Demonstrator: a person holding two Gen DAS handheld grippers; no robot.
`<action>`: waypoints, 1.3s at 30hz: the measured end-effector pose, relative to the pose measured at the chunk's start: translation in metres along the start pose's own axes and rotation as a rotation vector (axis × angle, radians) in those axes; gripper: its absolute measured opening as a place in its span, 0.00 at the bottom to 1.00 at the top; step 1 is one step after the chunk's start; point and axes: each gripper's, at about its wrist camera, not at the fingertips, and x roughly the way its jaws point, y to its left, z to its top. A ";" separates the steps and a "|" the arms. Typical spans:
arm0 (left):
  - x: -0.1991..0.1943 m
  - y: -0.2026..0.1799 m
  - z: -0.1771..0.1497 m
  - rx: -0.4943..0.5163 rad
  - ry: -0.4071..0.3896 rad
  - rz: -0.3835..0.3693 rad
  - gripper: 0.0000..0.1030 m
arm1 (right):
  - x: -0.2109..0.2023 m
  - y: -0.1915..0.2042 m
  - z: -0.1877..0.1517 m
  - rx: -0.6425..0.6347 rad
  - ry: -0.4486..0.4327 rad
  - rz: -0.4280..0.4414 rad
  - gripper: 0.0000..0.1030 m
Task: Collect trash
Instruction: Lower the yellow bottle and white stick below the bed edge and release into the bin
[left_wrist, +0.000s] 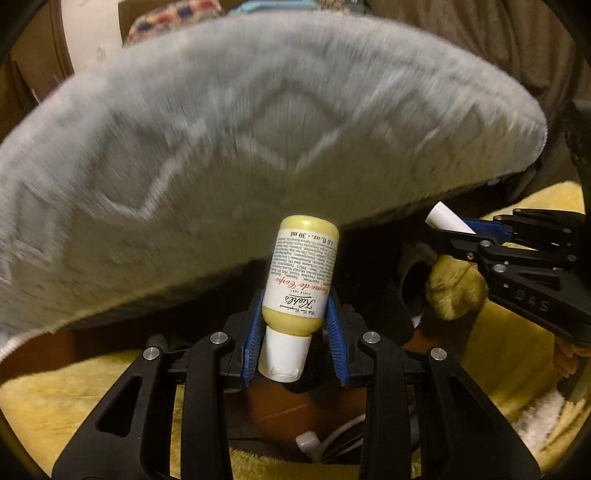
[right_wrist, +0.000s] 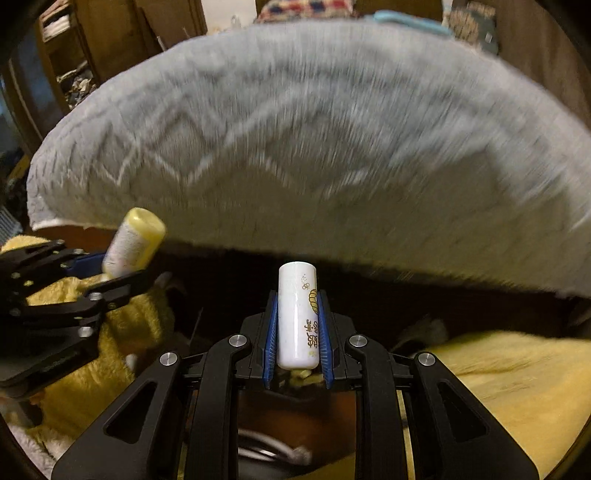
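My left gripper (left_wrist: 293, 314) is shut on a small yellow lotion bottle (left_wrist: 301, 273) with a white cap, held cap-down with its base pointing away. The right gripper (right_wrist: 297, 306) is shut on a white cylindrical tube (right_wrist: 297, 317) printed with yellow bee marks. In the left wrist view the right gripper (left_wrist: 461, 236) shows at the right with the white tube (left_wrist: 445, 218) sticking out. The left gripper (right_wrist: 114, 275) appears at the left of the right wrist view, with the yellow bottle (right_wrist: 135, 240) in it. Both hang over a dark gap below a grey rug.
A shaggy grey rug (left_wrist: 221, 147) with a pale zigzag pattern fills the upper half of both views. Yellow fluffy fabric (right_wrist: 498, 376) lies below and beside the grippers. A brown surface with a white cable (left_wrist: 325, 439) shows under the left gripper. Wooden shelves (right_wrist: 66, 66) stand at far left.
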 end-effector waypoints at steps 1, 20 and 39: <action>0.011 0.001 -0.001 -0.008 0.020 -0.007 0.30 | 0.006 -0.002 0.000 0.013 0.012 0.013 0.20; 0.099 -0.010 -0.022 -0.070 0.220 -0.092 0.30 | 0.096 -0.009 -0.011 0.053 0.157 -0.043 0.20; 0.049 -0.001 -0.015 -0.088 0.096 -0.010 0.92 | 0.038 -0.015 0.002 0.098 -0.010 -0.101 0.96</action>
